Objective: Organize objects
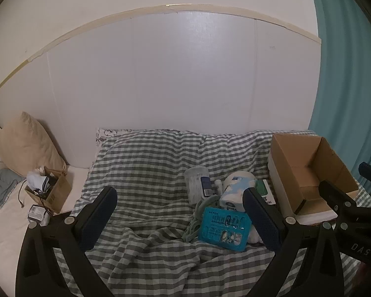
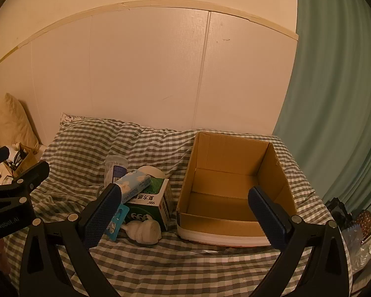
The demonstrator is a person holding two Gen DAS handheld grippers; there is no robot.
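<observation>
While both hang above the bed (image 1: pixel 146 163), left gripper (image 1: pixel 183 212) and right gripper (image 2: pixel 185 210) agape (nothing held).

A: Where is the cardboard box (image 2: pixel 235 188) placed?
B: On the bed (image 2: pixel 160 259), at the right; the pile of items (image 2: pixel 146 198) is found just left of it.
A: And the pillow (image 1: pixel 29 143)?
B: It is propped far left, against the wall (image 1: pixel 160 74).
</observation>
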